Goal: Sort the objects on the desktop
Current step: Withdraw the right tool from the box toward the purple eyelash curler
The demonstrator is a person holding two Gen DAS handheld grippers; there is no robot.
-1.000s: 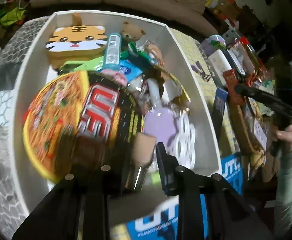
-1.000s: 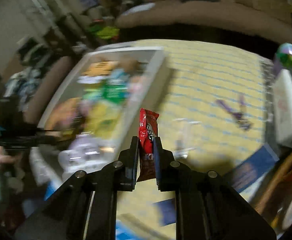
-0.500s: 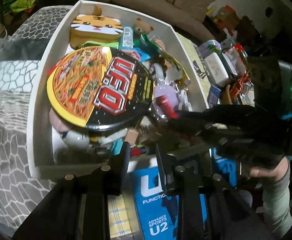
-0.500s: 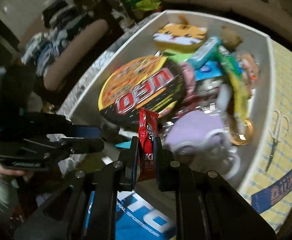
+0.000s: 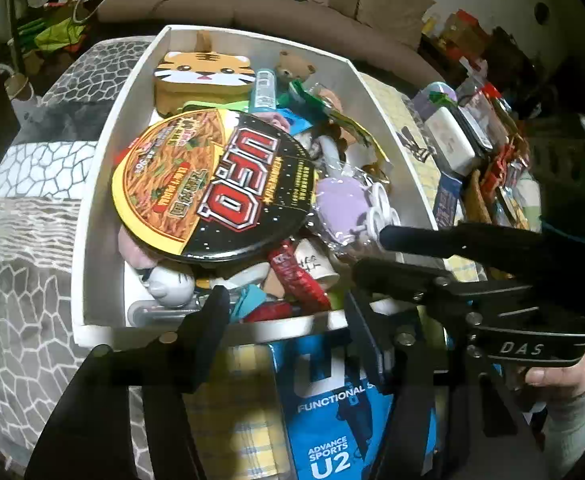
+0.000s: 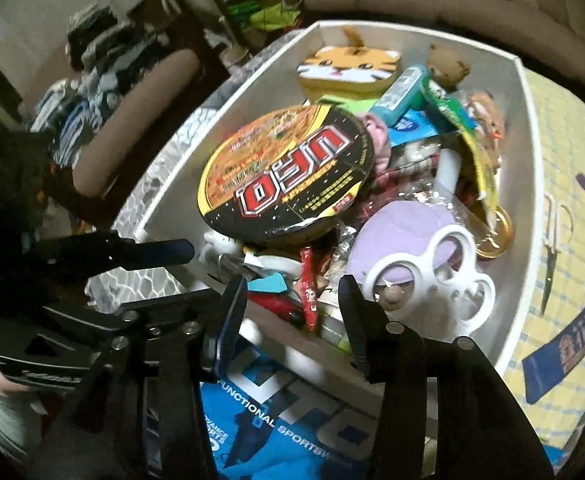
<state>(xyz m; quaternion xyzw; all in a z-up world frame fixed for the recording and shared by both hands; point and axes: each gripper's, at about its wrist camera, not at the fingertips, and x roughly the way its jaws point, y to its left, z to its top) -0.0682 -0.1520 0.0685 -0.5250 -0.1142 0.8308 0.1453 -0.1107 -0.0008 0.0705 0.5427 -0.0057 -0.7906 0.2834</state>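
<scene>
Released since a second ago, one red snack bar [image 6: 307, 288] lies in the white box [image 5: 92, 216] beside one noodle bowl [image 5: 216, 184]; both grippers, left [image 5: 284, 312] and right [image 6: 292, 300], have fingers opening, empty.

Your box [image 5: 104, 184] packed full, noodle bowl [image 5: 216, 184] on top of the pile, tiger case [image 5: 202, 74] behind it, snack bar [image 6: 307, 284] at the near wall, scissors [image 6: 550, 248] outside on your right.
</scene>
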